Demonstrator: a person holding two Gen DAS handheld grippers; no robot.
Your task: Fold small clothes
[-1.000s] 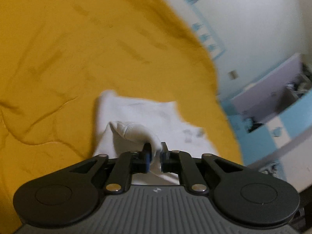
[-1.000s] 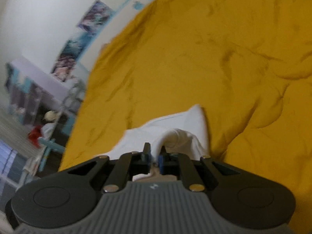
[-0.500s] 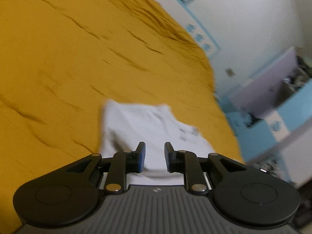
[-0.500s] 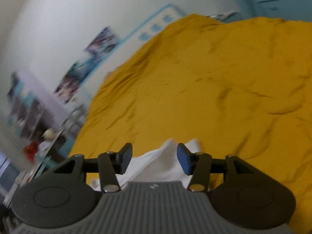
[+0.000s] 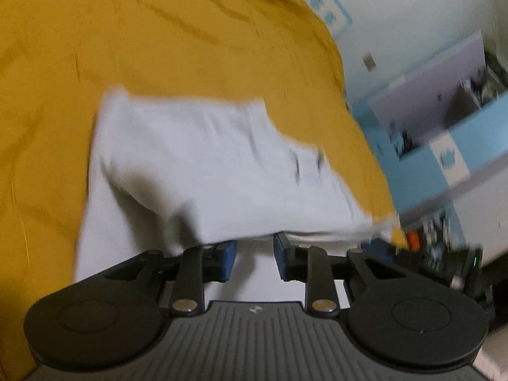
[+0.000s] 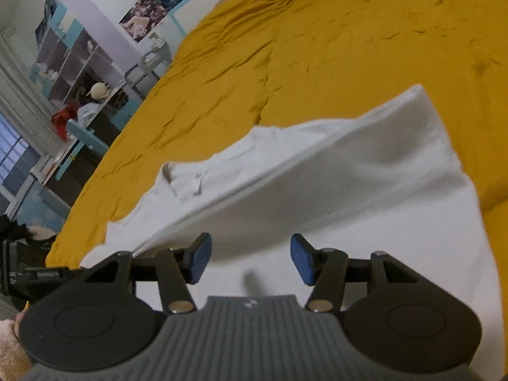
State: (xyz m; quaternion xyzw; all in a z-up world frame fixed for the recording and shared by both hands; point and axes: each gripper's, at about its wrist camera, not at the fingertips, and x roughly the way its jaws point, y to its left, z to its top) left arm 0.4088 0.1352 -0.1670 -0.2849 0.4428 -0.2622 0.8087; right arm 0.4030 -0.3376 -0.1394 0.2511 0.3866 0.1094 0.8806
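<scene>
A small white garment (image 5: 203, 165) lies folded over on the yellow bedspread (image 5: 95, 47). In the left wrist view its upper layer ends just in front of my left gripper (image 5: 255, 258), which is open and empty, low over the cloth. The view is blurred. In the right wrist view the same white garment (image 6: 333, 171) spreads ahead and under my right gripper (image 6: 249, 258), which is wide open and empty just above it. A fold line runs diagonally across the cloth.
The yellow bedspread (image 6: 333, 41) covers the whole bed, wrinkled. Past the bed's edge stand a shelf unit (image 6: 76, 60) and a chair (image 6: 85, 136) at the left, and blue-and-white furniture (image 5: 444, 133) at the right. Posters hang on the wall (image 6: 152, 9).
Both grippers were shut on bunched white cloth one second ago. They let go, opened and drew back. The garment now lies flat with one part folded over.
</scene>
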